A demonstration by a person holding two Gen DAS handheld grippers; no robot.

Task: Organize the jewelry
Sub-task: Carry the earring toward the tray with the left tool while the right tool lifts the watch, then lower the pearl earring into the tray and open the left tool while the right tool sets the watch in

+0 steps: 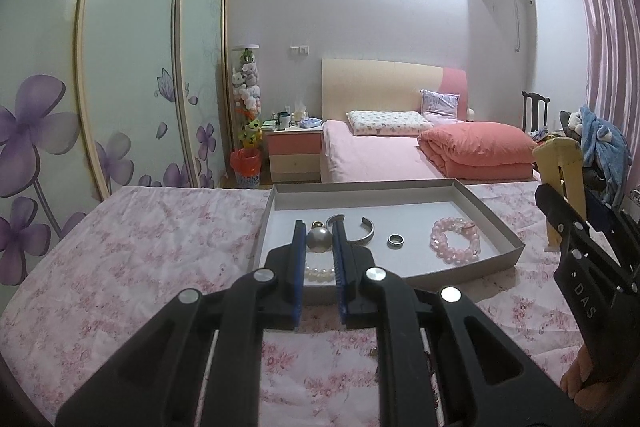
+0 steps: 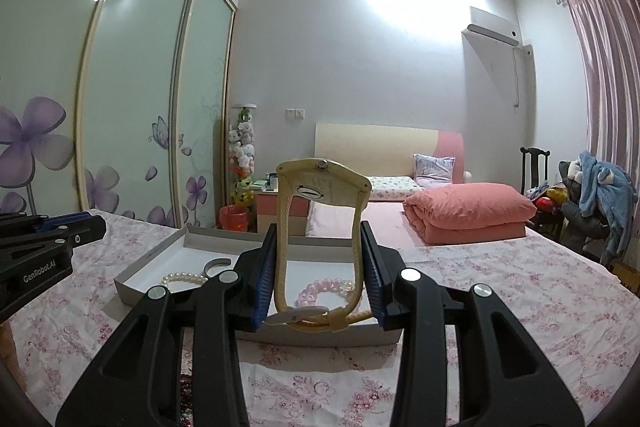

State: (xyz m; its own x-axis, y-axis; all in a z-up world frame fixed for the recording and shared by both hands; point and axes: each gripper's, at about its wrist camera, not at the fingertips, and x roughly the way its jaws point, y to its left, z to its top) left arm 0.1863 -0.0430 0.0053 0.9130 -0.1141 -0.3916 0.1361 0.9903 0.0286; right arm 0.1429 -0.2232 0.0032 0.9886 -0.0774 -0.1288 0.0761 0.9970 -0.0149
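The watch [image 2: 320,247] stands upright in the right gripper [image 2: 320,267], its cream strap loop pinched from both sides by the blue pads and its face turned up and away; held so, it looks ready to be lowered flat into the tray [image 2: 132,277] just beyond. The tray already keeps the pieces apart in a row: a pearl strand [image 1: 319,273] and a round pendant [image 1: 319,239] at nine o'clock, a silver cuff [image 1: 366,233] and a ring [image 1: 395,239] in the middle, pink beads [image 1: 454,241] at three o'clock. The left gripper [image 1: 318,259] hangs over the pearl end, fingers a narrow gap apart and gripping nothing, probably out of the way. All this rests on a pink floral sheet [image 1: 140,247]. At twelve o'clock lies a bed [image 1: 380,159] with a folded coral quilt [image 1: 476,151]; flowered wardrobe doors [image 1: 132,67] fill ten o'clock, a pink curtain [image 1: 608,39] two o'clock.
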